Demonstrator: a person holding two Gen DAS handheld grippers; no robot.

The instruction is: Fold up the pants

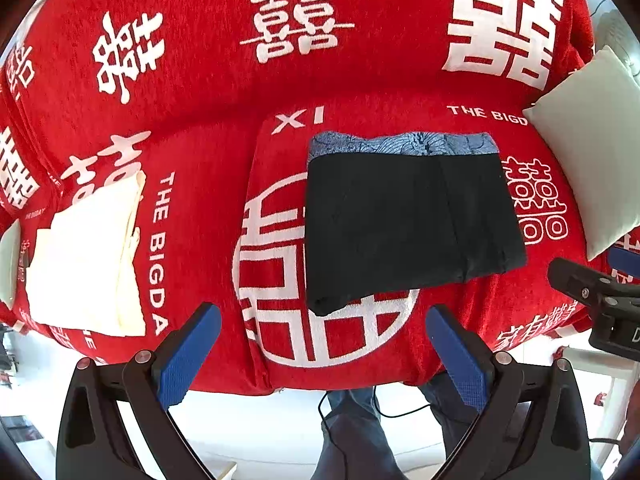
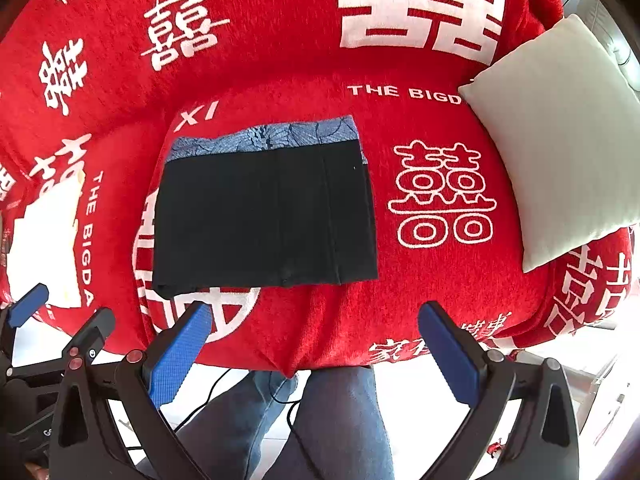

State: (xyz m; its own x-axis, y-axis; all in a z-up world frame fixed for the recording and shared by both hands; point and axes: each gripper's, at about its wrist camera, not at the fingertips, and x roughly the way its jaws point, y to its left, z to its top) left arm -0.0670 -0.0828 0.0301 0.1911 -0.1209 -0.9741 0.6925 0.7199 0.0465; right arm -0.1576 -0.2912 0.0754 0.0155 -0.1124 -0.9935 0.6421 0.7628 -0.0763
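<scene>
Left wrist view shows the pants (image 1: pixel 408 220) lying as a compact dark rectangle on the red sofa (image 1: pixel 200 92), a blue patterned band along the far edge, between a cream cloth (image 1: pixel 86 256) on the left and a pillow (image 1: pixel 588 152) on the right. The left tool (image 1: pixel 320 344) hangs above the sofa's front edge, its fingers spread and holding nothing. Right wrist view shows the right tool (image 2: pixel 316 340) likewise spread and empty, near the pants' front edge but apart from it. The folding looks all but done; any next move would be a last fold or smoothing the near left corner, which bulges slightly.
</scene>
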